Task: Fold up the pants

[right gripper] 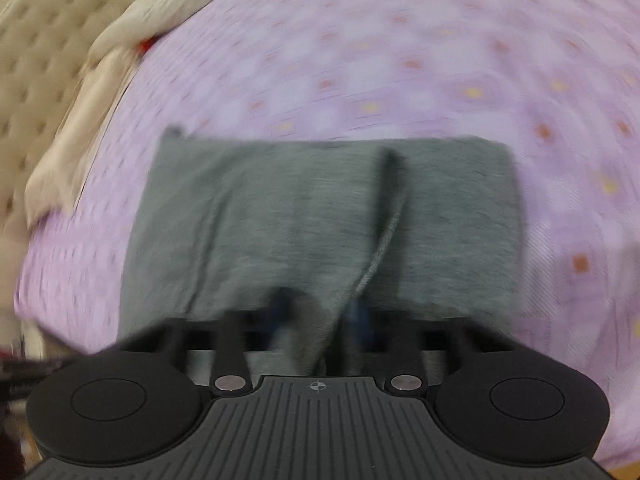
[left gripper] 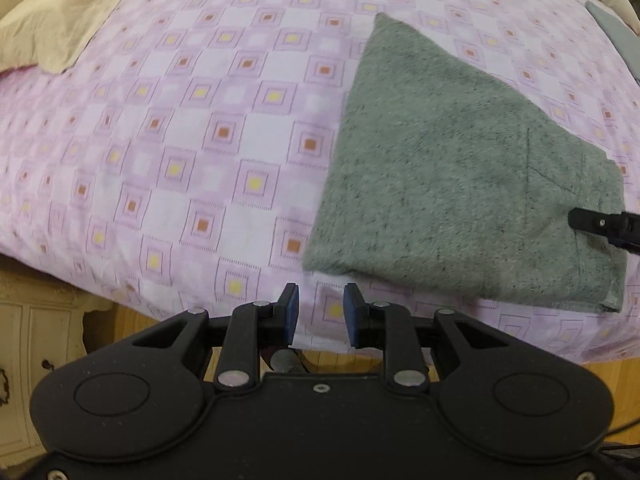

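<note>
The grey-green pants (left gripper: 452, 184) lie folded into a flat packet on the pink checked bedsheet (left gripper: 180, 140), at the right of the left wrist view. My left gripper (left gripper: 322, 312) hovers over the sheet near the bed's edge, just left of the packet's near corner, open with nothing between its blue pads. A black finger of my right gripper (left gripper: 600, 222) reaches onto the packet from the right. The right wrist view is blurred. There the pants (right gripper: 320, 208) rise in a ridge towards my right gripper (right gripper: 318, 312), whose pads pinch a fold of the cloth.
A beige duvet (left gripper: 52, 20) is bunched at the far left of the bed. Another grey cloth (left gripper: 616, 36) lies at the far right. A cream nightstand (left gripper: 24, 360) and wooden floor (left gripper: 340, 360) show below the bed's edge.
</note>
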Demonstrator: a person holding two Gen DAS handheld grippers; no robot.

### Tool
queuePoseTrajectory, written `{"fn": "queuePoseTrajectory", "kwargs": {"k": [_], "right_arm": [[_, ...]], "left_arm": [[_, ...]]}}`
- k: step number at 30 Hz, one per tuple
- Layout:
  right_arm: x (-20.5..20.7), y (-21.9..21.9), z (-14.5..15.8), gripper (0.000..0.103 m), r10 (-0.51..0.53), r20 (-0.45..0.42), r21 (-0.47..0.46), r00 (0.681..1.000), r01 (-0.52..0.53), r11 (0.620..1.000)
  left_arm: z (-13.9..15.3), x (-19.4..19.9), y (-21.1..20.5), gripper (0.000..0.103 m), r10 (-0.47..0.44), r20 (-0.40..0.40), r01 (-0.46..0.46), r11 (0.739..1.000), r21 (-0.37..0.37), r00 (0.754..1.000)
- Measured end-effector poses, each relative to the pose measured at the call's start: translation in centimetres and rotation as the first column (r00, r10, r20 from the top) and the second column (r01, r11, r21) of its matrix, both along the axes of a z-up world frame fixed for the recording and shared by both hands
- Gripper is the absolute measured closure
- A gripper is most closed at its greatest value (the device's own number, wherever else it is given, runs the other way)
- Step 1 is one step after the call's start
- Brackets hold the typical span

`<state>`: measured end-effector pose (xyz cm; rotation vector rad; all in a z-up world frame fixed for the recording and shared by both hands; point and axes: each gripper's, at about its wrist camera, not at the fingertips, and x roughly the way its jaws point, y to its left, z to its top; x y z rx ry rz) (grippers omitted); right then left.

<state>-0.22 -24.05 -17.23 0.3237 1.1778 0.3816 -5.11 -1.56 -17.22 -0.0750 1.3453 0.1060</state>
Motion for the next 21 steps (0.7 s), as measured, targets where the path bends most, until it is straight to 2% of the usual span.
{"fn": "queuePoseTrajectory", "kwargs": {"k": [2, 4, 7, 9, 11, 14, 18, 21], "right_arm": [[-0.4, 1.6, 2.6, 0.093, 0.096, 0.083, -0.074, 0.992, -0.09, 0.993], [-1.2, 2.2, 5.9, 0.094, 0.169, 0.175, -0.097, 0.97, -0.154, 0.983], [-2.1, 0.8, 9.0, 0.094, 0.129, 0.229, -0.099, 0.965, -0.108, 0.989], [-1.9, -0.5, 8.1, 0.094, 0.081, 0.201, -0.154, 0.976, -0.05, 0.987], [-1.2, -1.4, 5.4, 0.094, 0.049, 0.139, -0.212, 0.989, -0.018, 0.977], [-0.9, -2.2, 2.0, 0.094, 0.044, 0.06, -0.241, 0.997, -0.029, 0.97], [-1.3, -1.3, 2.5, 0.094, 0.08, 0.085, -0.271, 0.993, -0.054, 0.961], [-1.2, -2.0, 2.3, 0.092, 0.053, 0.072, -0.263, 0.996, -0.032, 0.964]], "left_arm": [[-0.2, -0.1, 0.2, 0.07, 0.014, 0.001, -0.014, 1.0, -0.007, 1.0], [-0.3, -0.1, 0.3, 0.07, 0.023, 0.006, -0.023, 1.0, -0.013, 1.0], [0.5, 0.0, 0.4, 0.07, 0.026, 0.03, -0.026, 0.999, -0.02, 0.999], [0.8, 0.3, 0.2, 0.07, 0.026, 0.045, -0.024, 0.999, -0.036, 0.999], [0.7, 0.9, -0.4, 0.07, 0.012, 0.051, -0.01, 0.999, -0.049, 0.999], [0.5, 2.0, -1.9, 0.07, -0.033, 0.068, 0.038, 0.997, -0.071, 0.997], [-0.3, 3.1, -4.3, 0.064, -0.127, 0.085, 0.135, 0.987, -0.089, 0.988], [-2.7, 3.4, -5.5, 0.063, -0.175, 0.004, 0.175, 0.983, -0.053, 0.984]]}}
